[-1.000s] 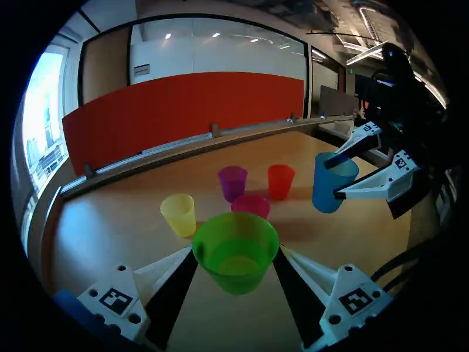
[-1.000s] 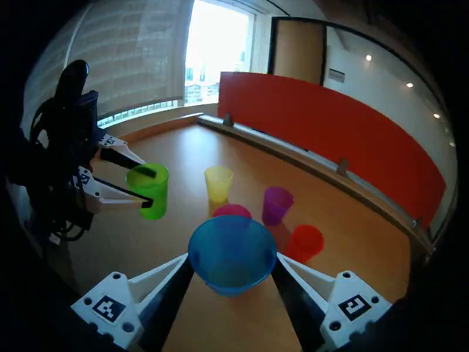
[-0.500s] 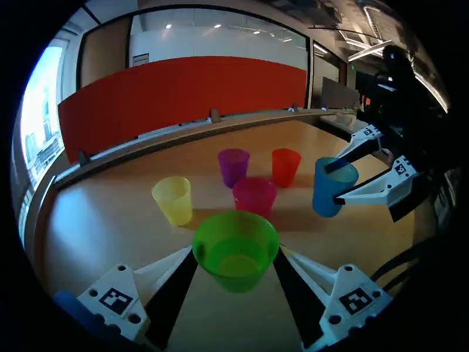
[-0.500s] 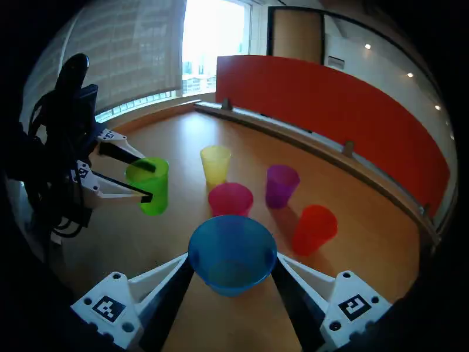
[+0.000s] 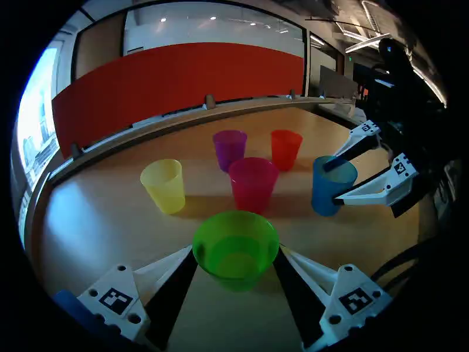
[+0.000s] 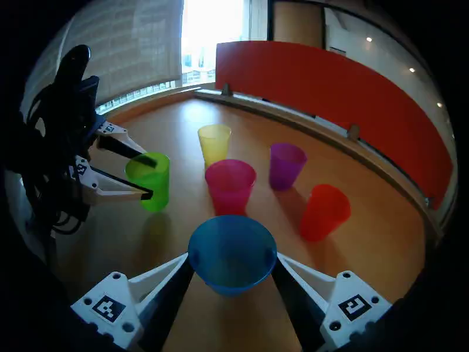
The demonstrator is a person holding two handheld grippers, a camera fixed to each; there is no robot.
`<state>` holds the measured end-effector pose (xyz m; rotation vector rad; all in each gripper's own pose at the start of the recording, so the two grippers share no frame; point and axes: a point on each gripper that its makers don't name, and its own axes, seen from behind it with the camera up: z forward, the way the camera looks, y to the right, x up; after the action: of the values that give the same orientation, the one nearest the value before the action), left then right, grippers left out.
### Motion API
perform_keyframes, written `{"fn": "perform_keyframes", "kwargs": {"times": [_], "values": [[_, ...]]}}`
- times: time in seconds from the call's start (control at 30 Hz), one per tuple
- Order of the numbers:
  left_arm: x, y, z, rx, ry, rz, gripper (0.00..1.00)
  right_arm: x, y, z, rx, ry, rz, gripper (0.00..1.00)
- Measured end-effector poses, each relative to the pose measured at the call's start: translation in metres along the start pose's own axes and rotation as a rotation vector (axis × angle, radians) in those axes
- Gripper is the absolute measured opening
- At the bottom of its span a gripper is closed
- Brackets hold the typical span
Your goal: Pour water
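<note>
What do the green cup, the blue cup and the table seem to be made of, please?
Green cup: probably thin plastic, translucent and smooth; light glows through its wall.
Blue cup: seemingly the same plastic, equally translucent.
Table: wood or wood-look laminate, I cannot tell which; warm brown surface with a soft sheen.

no legible text, numbers or brands in either view. only coded black-and-white square tags (image 5: 115,300): in the left gripper view one on each finger of the left gripper (image 5: 234,253), at 7 and 5 o'clock, two more on the right gripper (image 5: 333,182) at 3 o'clock (patterns only, no characters). right gripper view: same tags at 7 and 5 o'clock.
</note>
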<state>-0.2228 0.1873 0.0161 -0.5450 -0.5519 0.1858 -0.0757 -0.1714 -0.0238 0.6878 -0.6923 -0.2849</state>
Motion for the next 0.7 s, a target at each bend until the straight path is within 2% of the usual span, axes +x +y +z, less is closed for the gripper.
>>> {"fn": "perform_keyframes", "kwargs": {"times": [0.37, 0.7], "values": [[-0.009, -0.002, 0.012, 0.002, -0.023, 0.002, 0.86, -0.013, 0.001, 0.009, -0.003, -0.020, 0.000, 0.90], [-0.011, 0.000, 0.015, 0.000, -0.024, 0.008, 0.86, -0.016, -0.001, 0.013, 0.004, -0.027, -0.003, 0.90]]}}
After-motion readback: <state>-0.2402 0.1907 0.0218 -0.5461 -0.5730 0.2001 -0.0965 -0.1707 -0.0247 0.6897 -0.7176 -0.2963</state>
